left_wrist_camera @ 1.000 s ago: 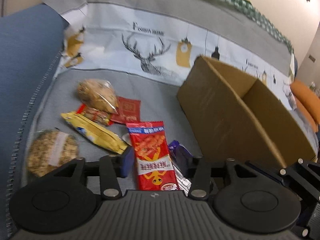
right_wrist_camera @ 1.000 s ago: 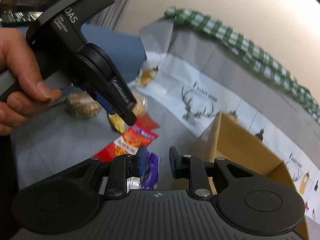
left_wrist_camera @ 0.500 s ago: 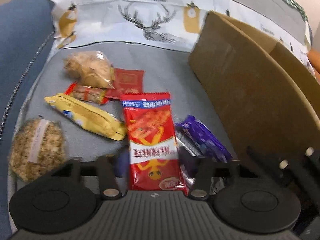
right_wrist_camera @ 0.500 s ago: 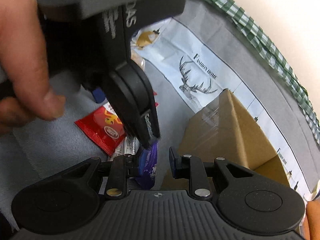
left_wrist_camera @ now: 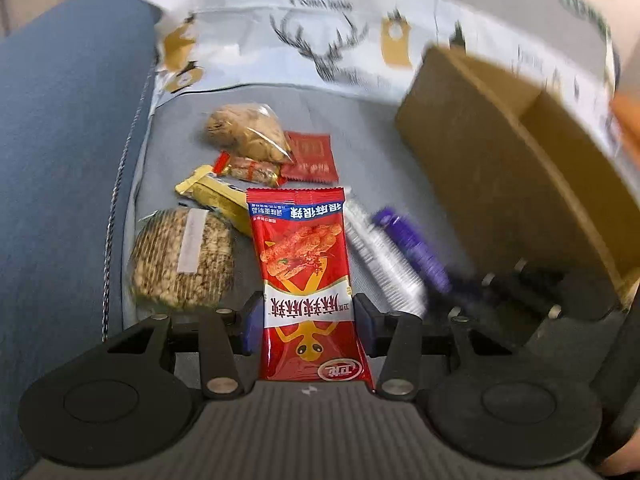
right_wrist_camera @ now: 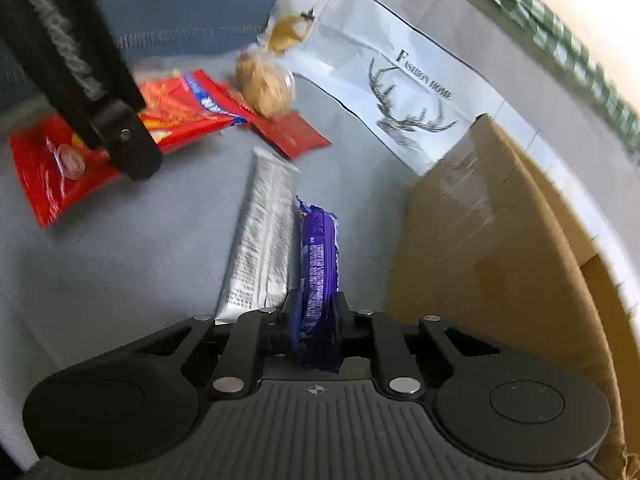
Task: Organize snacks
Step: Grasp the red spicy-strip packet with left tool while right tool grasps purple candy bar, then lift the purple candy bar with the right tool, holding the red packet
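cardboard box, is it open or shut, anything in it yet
Open: the cardboard box has no lid over its top, and its inner walls show. The visible part of the interior holds no snacks; the rest is hidden, so its contents cannot be told.

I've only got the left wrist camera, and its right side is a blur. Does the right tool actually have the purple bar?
Observer: Yes. The right tool is shut on the purple bar, which stands on edge between the pads.
Operator: Is the silver packet caught too?
Observer: No. The silver packet lies flat beside the bar, outside the pads.
Operator: How does my left tool look from there?
Observer: One finger of the left tool sits on the edge of the red packet.
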A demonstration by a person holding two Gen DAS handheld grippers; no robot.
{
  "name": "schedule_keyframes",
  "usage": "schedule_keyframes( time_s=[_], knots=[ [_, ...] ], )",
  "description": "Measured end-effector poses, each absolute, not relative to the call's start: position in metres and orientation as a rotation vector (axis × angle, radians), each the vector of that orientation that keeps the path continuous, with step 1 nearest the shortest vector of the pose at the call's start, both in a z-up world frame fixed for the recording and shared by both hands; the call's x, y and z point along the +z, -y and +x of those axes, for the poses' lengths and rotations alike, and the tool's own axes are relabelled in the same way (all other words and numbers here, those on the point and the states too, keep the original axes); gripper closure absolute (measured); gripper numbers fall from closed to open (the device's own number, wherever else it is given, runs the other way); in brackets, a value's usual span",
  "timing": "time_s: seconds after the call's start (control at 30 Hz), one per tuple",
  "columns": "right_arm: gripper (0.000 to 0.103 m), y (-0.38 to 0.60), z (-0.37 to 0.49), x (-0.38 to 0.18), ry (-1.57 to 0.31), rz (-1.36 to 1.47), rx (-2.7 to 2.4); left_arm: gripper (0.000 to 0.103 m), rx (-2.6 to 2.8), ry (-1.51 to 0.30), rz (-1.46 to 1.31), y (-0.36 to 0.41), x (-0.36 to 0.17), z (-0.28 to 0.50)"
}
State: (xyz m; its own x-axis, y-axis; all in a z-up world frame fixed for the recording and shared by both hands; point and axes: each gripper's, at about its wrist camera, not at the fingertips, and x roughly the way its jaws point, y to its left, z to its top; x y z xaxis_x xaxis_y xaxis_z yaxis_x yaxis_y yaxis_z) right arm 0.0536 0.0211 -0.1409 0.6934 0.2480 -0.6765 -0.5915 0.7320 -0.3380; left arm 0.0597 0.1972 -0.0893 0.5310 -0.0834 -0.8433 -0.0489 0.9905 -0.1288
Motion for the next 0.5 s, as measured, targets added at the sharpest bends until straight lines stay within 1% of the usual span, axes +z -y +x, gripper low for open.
schedule_keyframes(
  time_s=[0.07, 0.17, 0.3, 0.37, 0.43, 0.47, 0.5],
  knots=[
    [0.091, -0.014, 0.052, -0.133, -0.669, -0.454, 0.576, 0.052, 0.011, -1.006, -0.193, -0.204, -0.090, 0.057],
    [0.091, -0.008, 0.048, -0.123, -0.694, -0.300, 0.701, 0.051, 0.052, -1.047, -0.238, -0.208, -0.097, 0.063],
    [0.089, -0.006, 0.047, -0.114, -0.734, -0.191, 0.821, 0.051, 0.037, -1.138, -0.198, -0.197, -0.107, 0.075],
    [0.085, -0.007, 0.047, -0.115, -0.735, -0.199, 0.802, 0.051, 0.022, -1.161, -0.174, -0.193, -0.112, 0.077],
    [0.084, -0.008, 0.045, -0.117, -0.739, -0.206, 0.783, 0.051, 0.032, -1.172, -0.159, -0.192, -0.113, 0.078],
    [0.082, -0.008, 0.048, -0.119, -0.746, -0.205, 0.779, 0.051, 0.042, -1.175, -0.158, -0.192, -0.114, 0.078],
    [0.076, -0.007, 0.051, -0.119, -0.751, -0.202, 0.775, 0.051, 0.053, -1.177, -0.159, -0.193, -0.114, 0.079]
  ],
)
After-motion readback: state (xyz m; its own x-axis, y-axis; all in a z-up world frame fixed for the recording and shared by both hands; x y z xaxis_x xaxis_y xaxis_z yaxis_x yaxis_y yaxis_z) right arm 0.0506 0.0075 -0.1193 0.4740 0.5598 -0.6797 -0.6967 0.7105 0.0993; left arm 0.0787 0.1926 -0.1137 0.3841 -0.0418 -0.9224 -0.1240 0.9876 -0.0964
